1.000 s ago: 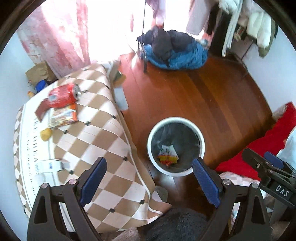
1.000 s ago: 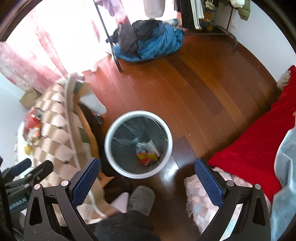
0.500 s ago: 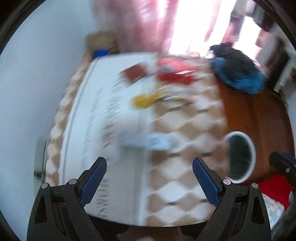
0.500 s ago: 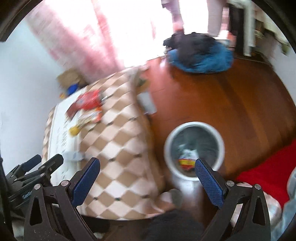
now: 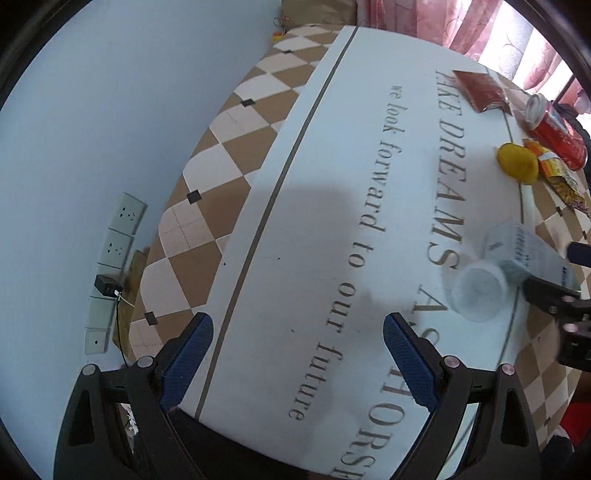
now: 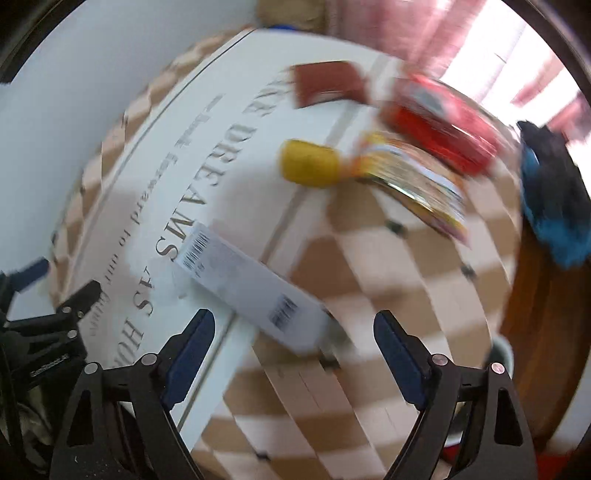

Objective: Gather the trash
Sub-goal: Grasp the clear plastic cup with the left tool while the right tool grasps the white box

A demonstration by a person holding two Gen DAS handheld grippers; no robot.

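Trash lies on a table with a white lettered cloth (image 5: 332, 184): a dark red packet (image 5: 480, 90), a red can (image 5: 554, 129), a yellow lump (image 5: 517, 162), a snack wrapper (image 5: 557, 181), a white barcoded box (image 6: 243, 284) and a clear plastic cup (image 5: 480, 291). My left gripper (image 5: 295, 325) is open over bare cloth, left of the cup. My right gripper (image 6: 293, 321) points down over the box. Its jaws are closing, with the box's near end between the fingers and the pads apart from it. The right wrist view is blurred.
Wall sockets (image 5: 110, 266) with a plugged-in cable sit on the pale blue wall left of the table. A bin's rim (image 6: 504, 350) and wooden floor (image 6: 535, 314) lie to the right, with a blue and black clothes pile (image 6: 554, 206) beyond. Pink curtains (image 5: 480, 29) hang behind the table.
Both views have swung from the bin on the floor to the tabletop and come lower. The white box now lies between the right gripper's fingers, which stand slightly narrower.
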